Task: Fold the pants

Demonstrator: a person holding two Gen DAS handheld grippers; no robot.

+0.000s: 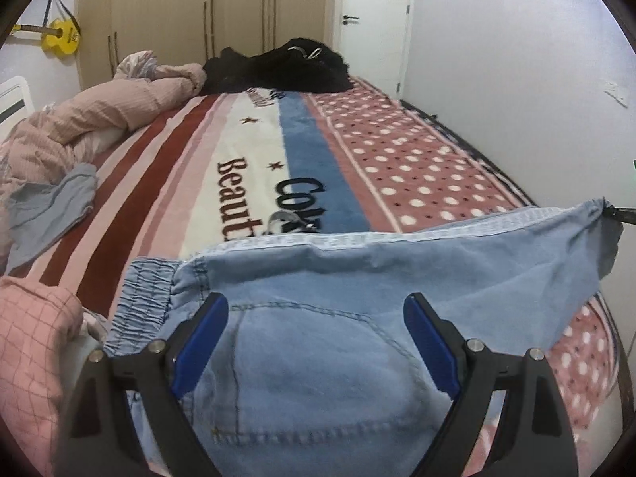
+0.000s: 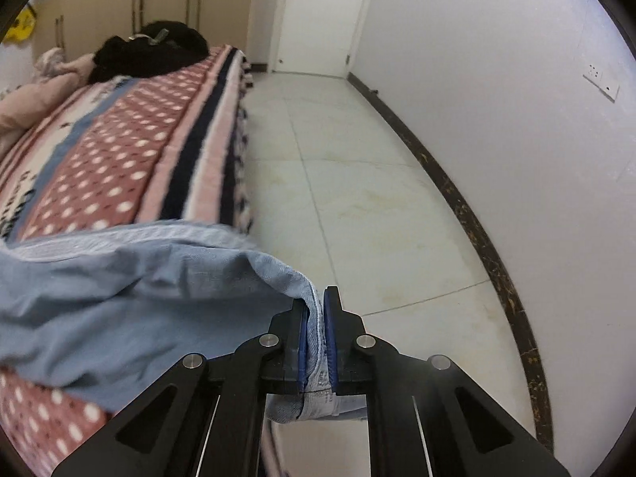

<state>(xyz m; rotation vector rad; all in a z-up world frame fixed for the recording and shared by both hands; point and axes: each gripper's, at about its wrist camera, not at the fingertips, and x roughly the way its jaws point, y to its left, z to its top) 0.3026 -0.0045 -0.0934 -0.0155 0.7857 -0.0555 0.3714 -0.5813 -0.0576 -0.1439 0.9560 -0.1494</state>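
Light blue denim pants (image 1: 318, 310) lie across the near end of the bed, with the elastic waistband (image 1: 139, 302) at the left. My left gripper (image 1: 316, 318) is open, its blue pads on either side of the back pocket area, just above the cloth. My right gripper (image 2: 317, 310) is shut on a bunched edge of the pants (image 2: 119, 298) and holds it lifted past the bed's right edge, over the floor. That gripper's tip shows in the left wrist view (image 1: 620, 214) at the pants' far right corner.
The bed carries a striped and dotted blanket (image 1: 397, 151). A black garment pile (image 1: 278, 67) lies at the far end, a pink quilt (image 1: 99, 111) and a grey cloth (image 1: 51, 206) at the left. Tiled floor (image 2: 357, 183) and a white wall (image 2: 497, 99) are to the right.
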